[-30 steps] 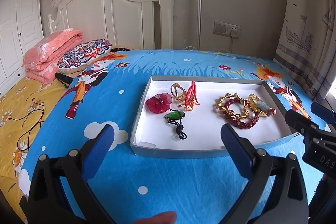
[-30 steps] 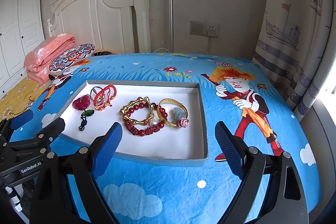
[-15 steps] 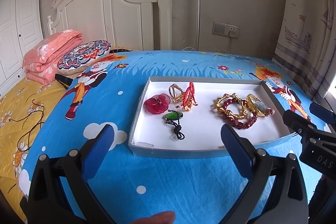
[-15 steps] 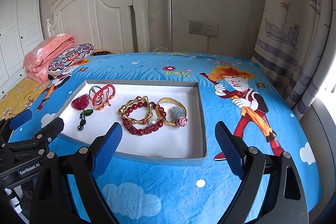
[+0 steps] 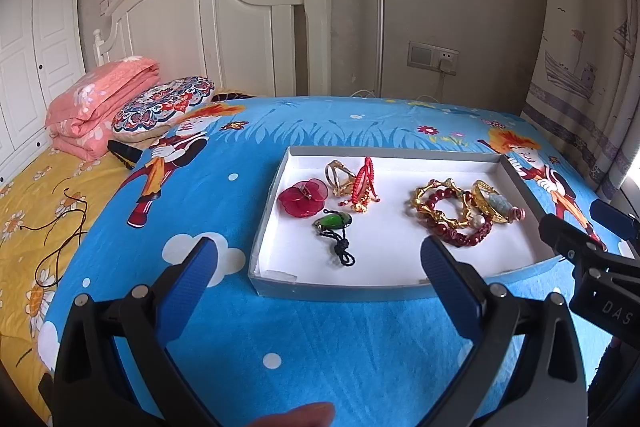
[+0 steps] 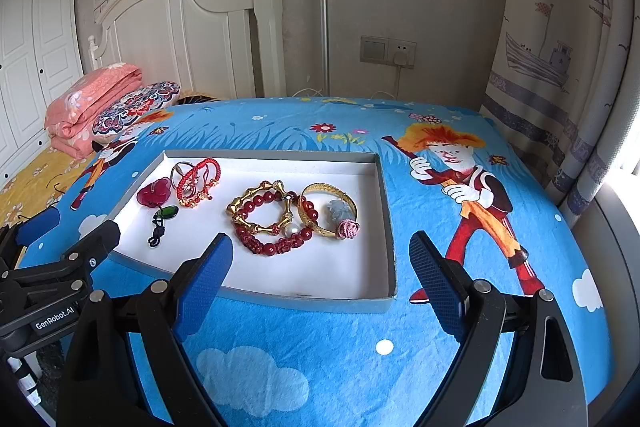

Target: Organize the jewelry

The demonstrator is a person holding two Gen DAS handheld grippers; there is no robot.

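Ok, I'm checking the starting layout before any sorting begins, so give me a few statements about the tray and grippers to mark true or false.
1. Both the left gripper and the right gripper are open and hold nothing. True.
2. The green pendant lies on the blue bedsheet outside the tray. False: it lies inside the tray, near the red flower brooch.
3. The dark red bead bracelet overlaps the gold bamboo-link bracelet. True.
4. The tray is split into compartments. False: it is one open white-floored space.
5. The gold bangle sits at the tray's left end. False: it is toward the right.
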